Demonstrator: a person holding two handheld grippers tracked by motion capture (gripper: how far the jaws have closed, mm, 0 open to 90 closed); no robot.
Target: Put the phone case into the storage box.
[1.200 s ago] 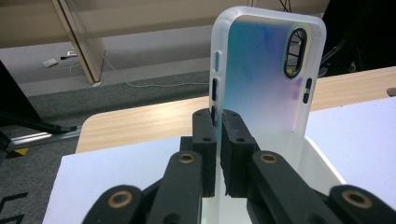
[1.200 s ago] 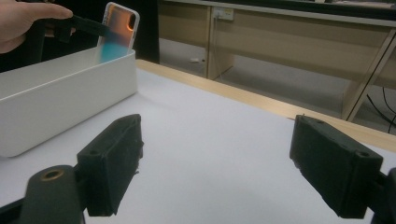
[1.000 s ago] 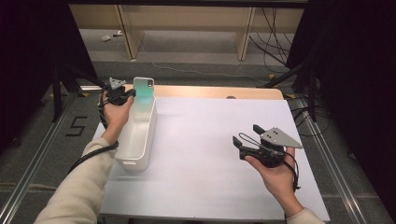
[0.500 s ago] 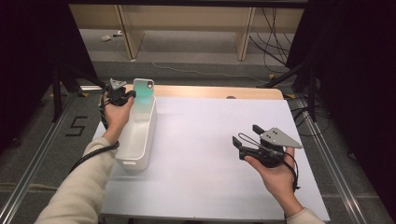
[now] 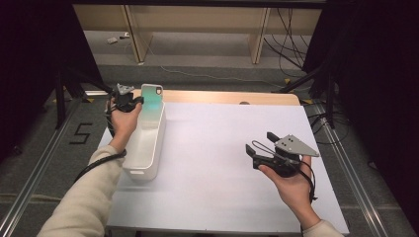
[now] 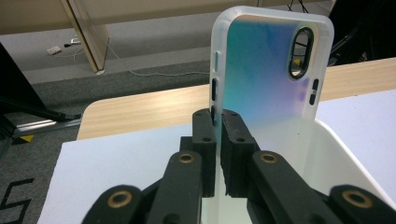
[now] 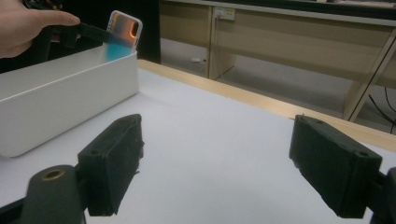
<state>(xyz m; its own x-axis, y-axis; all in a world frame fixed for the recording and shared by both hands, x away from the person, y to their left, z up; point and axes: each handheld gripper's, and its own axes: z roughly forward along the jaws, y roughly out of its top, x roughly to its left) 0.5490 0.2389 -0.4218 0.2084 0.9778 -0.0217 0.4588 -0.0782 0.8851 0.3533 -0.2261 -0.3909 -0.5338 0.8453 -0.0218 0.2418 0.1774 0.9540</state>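
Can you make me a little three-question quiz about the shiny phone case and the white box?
1. True or false: the left gripper is clamped on the edge of the iridescent translucent plastic phone case.
2. Where is the phone case? A) flat on the white table cover B) held upright over the far end of the long white plastic bin C) in the right gripper
3. Fill in: the right gripper has its jaws ____ with nothing between them.

Key: 1 true. 2 B. 3 open.
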